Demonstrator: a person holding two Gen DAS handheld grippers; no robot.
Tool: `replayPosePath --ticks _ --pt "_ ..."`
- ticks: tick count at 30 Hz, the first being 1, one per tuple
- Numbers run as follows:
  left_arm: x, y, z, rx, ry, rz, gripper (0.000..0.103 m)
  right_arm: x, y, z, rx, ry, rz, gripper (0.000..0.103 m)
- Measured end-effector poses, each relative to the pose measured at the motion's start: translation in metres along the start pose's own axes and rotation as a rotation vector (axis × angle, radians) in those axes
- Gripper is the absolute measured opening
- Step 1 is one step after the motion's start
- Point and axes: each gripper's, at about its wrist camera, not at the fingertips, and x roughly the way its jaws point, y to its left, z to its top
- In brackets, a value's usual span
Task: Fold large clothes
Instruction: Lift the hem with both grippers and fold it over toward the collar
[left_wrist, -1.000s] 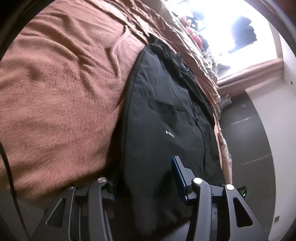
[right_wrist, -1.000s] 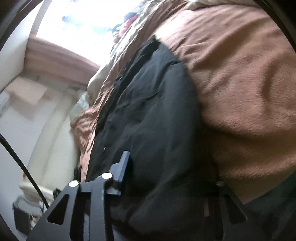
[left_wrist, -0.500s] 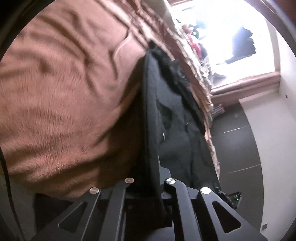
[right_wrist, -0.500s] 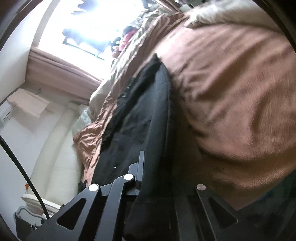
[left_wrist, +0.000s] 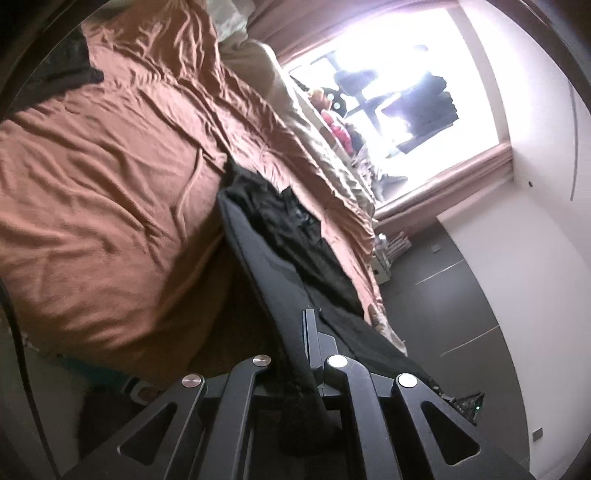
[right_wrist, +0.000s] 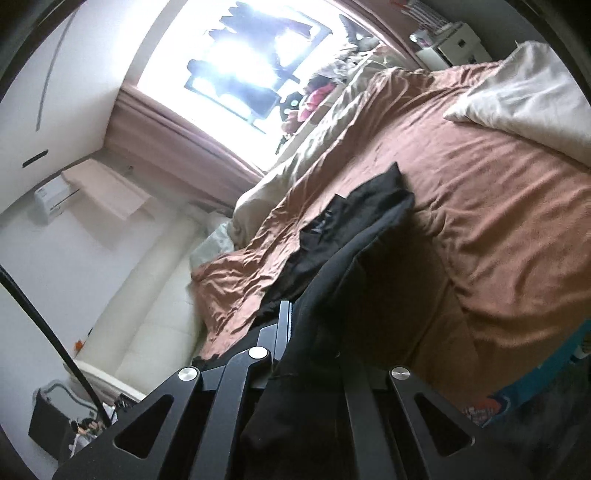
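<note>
A: What does each gripper hold?

B: The left gripper is clenched on the near edge of the large black fabric jacket; dark cloth fills the gap between its jaws and bunches below them. The right gripper is likewise clamped on the same near edge of the jacket, cloth pinched between its jaws.

A: Where does the garment lie?

B: On the rumpled brown bedspread. Its near end is raised off the cover in the two grips; its far end rests on the bed, toward the bright window.

A: Which way does its long axis run?

B: Straight ahead of both grippers, from the jaws toward the window. The garment sits at the bed's edge in the left view, with open bedspread to the other side.

A: Which hand is nearer?

B: Neither; both grip the same near end, so they appear level. The likely next step, judged from this, is to carry the held end forward along that axis and lay it over the far end.
</note>
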Motion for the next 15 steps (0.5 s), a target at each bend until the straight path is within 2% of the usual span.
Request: replayPosePath --ticks 6,15 --pt "-0.031 -0.009 -0.021 0.006 -0.035 -0.04 0.002 -0.029 0.0 -0.022 -0.045 -0.009 0.017 0.0" --pt "-0.07 -0.007 -0.05 0.027 -0.042 -0.057 0.002 -0.068 -0.006 -0.057 -0.044 -0.008 0.014 0.0"
